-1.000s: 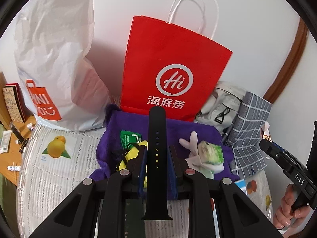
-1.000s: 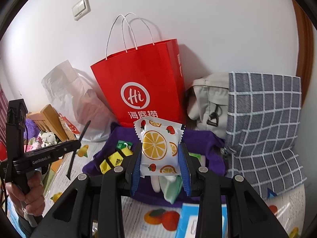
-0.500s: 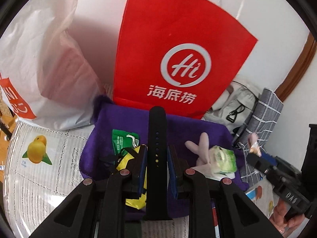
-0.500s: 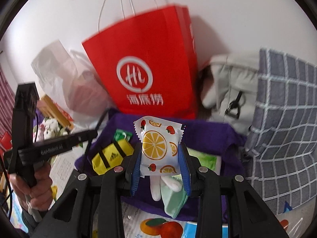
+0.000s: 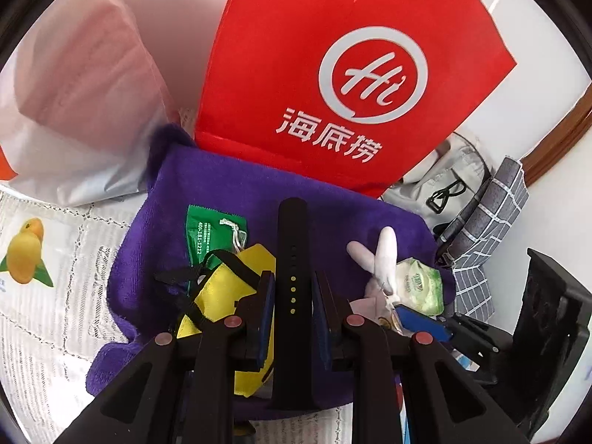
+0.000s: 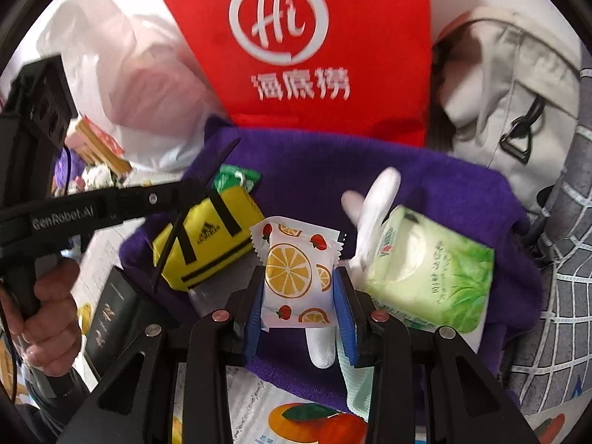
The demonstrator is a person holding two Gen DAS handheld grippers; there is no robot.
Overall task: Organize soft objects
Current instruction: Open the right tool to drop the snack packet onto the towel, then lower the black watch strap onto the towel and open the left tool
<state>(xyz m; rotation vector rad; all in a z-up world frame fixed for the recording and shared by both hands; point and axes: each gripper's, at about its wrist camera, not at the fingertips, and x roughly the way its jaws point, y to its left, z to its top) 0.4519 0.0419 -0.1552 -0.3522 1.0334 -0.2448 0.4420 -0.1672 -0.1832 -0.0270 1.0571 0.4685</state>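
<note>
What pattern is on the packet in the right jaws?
Orange slices and strawberries on white packet; right wrist view.

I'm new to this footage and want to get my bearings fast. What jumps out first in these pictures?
The big red paper bag with its white logo stands at the back against the wall, dominating both views. In front of it lies a purple towel strewn with small things, among them a yellow pouch. Close up, the left gripper clamps a black strap, and the right gripper an orange-print packet.

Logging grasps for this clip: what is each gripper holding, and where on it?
Left gripper: black strap, pinched partway along its length. Right gripper: fruit-print packet, pinched across its lower half.
</note>
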